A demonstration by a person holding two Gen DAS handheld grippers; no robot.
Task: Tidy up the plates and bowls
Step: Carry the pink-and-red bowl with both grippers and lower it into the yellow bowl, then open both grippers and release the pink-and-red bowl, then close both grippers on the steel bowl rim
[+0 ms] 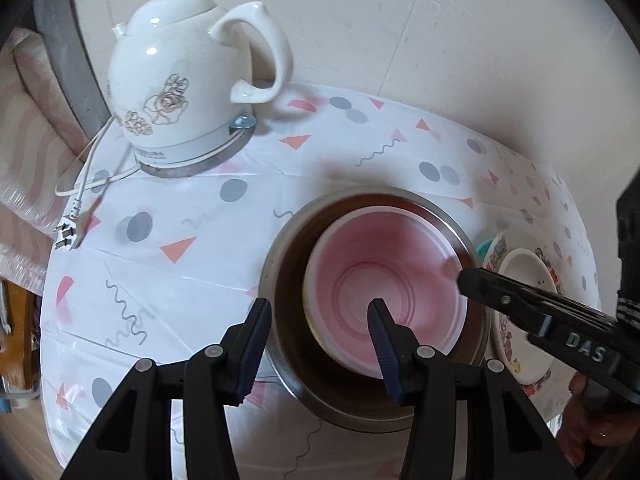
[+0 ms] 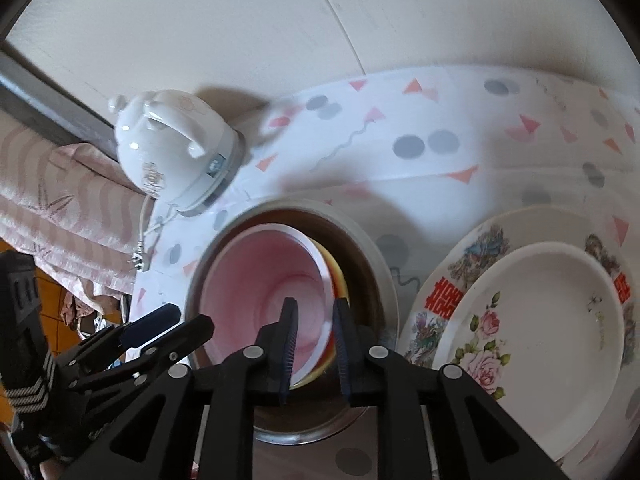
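Left wrist view: left tongs (image 1: 320,344) were spread, straddling the near rim of the steel bowl (image 1: 280,280) on the surface (image 1: 168,216); nothing was held.
Right wrist view: right tongs (image 2: 314,344) were pinched on the rim of the pink bowl (image 2: 256,292), nested in the steel bowl.
Handling: the pink bowl was judged light, stiff, slippery; rim grip advised.

Three nested bowls (image 1: 280,264), two plates (image 2: 452,264), one kettle (image 1: 176,80).

A bowl (image 1: 380,300) sits inside a larger metal bowl (image 1: 288,280) on the counter (image 1: 180,280). A kettle (image 1: 180,80) stands behind to its left. To its right, a small plate (image 2: 540,320) lies on a bigger plate (image 2: 460,272).
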